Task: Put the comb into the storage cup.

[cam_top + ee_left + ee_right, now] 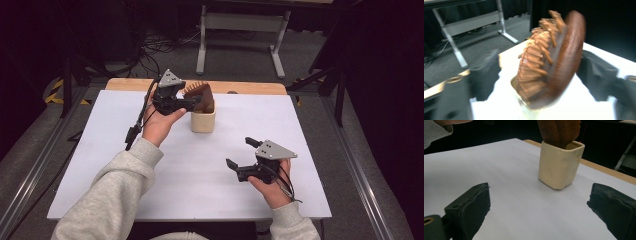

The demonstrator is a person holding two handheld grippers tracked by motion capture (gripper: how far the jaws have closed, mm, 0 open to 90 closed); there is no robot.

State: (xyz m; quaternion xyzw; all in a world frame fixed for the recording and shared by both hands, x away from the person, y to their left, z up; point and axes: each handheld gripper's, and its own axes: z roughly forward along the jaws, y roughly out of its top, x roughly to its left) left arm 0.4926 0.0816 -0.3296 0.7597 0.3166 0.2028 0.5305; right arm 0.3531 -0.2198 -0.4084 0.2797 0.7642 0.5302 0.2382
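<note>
At the far left of the white board (100, 165), your left forearm in its grey sleeve (107, 195) reaches up and across, and your left hand (160, 122) holds the left gripper (199, 104) right against the brown wooden hairbrush (201, 95). The brush stands upright in a small cream cup (203, 121), bristles toward the far left, near the back edge of the board. In the left gripper view the brush (551, 62) looms close and blurred between the two black jaws, one on either side of it; they stand parted with a gap to the wood on each side, not pressing on it, and the brush sits down in the cup (524, 110) on its own.

Moving right, the middle of the board is bare white surface, with a strip of the wooden table (250, 88) beyond it.

Farther right and nearer to you, your right hand (272, 185) holds the right gripper (240, 153) just over the board, well apart from the cup and pointing toward the left. Its jaws are spread wide with nothing between them. In the right gripper view they frame bare board (519, 202), and beyond them stands the cup (560, 165) with the brush handle (559, 131) rising out of it.
</note>
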